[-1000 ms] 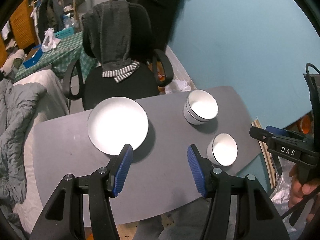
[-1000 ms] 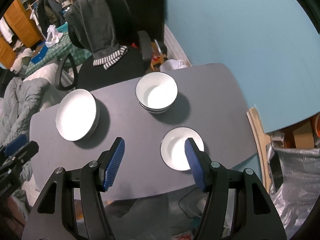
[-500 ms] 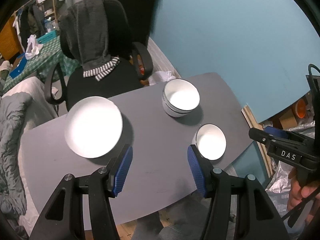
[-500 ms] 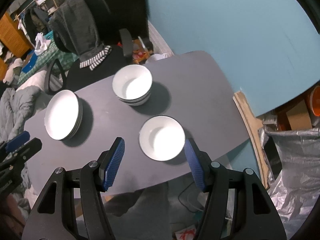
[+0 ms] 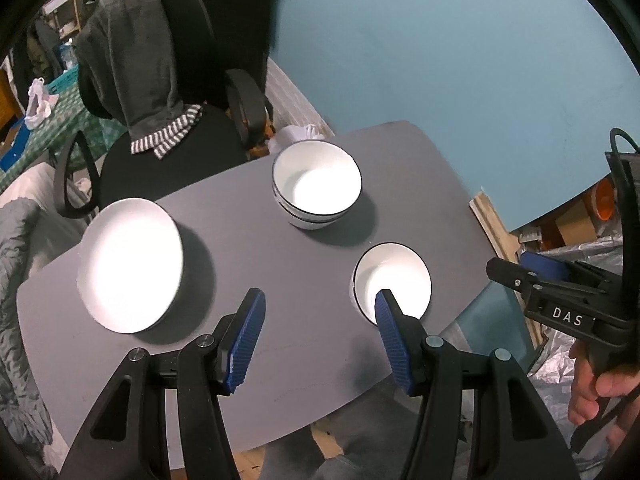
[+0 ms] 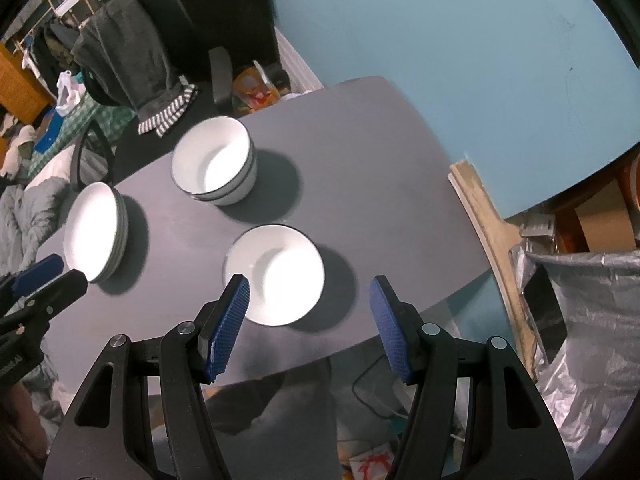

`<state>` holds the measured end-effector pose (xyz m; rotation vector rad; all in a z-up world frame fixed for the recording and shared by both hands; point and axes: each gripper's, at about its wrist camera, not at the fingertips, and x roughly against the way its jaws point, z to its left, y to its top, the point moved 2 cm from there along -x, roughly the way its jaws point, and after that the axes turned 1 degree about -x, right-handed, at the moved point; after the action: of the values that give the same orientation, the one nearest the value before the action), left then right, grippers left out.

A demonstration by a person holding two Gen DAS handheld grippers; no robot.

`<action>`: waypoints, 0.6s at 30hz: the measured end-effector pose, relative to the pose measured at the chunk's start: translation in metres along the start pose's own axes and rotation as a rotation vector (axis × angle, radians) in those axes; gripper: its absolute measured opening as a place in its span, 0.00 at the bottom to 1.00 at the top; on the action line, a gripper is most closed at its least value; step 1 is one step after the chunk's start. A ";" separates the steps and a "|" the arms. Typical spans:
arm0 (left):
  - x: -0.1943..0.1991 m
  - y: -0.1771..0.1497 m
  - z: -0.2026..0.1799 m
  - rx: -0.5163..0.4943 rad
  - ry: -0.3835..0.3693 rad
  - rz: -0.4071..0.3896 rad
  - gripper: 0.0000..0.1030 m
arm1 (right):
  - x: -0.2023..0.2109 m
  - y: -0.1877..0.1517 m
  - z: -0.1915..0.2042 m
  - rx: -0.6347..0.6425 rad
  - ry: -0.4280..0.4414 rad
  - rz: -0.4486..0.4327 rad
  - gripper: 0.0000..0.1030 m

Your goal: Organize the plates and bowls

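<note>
- My left gripper (image 5: 320, 320) points steeply down, jaws parted, nothing between the blue pads (image 5: 245, 340).
- My right gripper (image 6: 308, 308) is tilted down too, jaws apart and empty.
- In the left view, my right hand (image 5: 600, 384) wraps that gripper's handle, off to the right of the left jaws.

- On the table (image 5: 304, 360) we see three groups of dishes: a stack of plates (image 5: 130, 264) at the left, a stack of bowls (image 5: 316, 184) at the far middle, and a single bowl (image 5: 394, 276) nearer us at the right.
- The groups stand apart, none touching.
- Behind the table's far edge we find an office chair (image 5: 176, 152), with a garment (image 5: 132, 72) draped over its backrest.
- A wall (image 5: 460, 60) runs along the right.
</note>
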<state>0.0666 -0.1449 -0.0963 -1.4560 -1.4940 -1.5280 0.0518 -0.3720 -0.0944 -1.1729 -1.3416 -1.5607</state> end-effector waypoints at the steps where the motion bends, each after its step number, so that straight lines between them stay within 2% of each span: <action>1: -0.004 0.000 -0.001 0.001 -0.003 0.007 0.56 | -0.004 0.001 -0.004 0.003 -0.001 0.005 0.60; 11: -0.063 -0.001 -0.022 -0.008 -0.016 0.105 0.56 | -0.045 0.004 -0.030 0.028 0.007 0.043 0.60; 18: -0.103 -0.003 -0.026 -0.011 -0.011 0.154 0.56 | -0.085 0.003 -0.030 0.098 0.029 0.076 0.60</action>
<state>0.0833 -0.1987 -0.1867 -1.5498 -1.3481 -1.4408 0.0748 -0.4039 -0.1751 -1.1239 -1.3238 -1.4366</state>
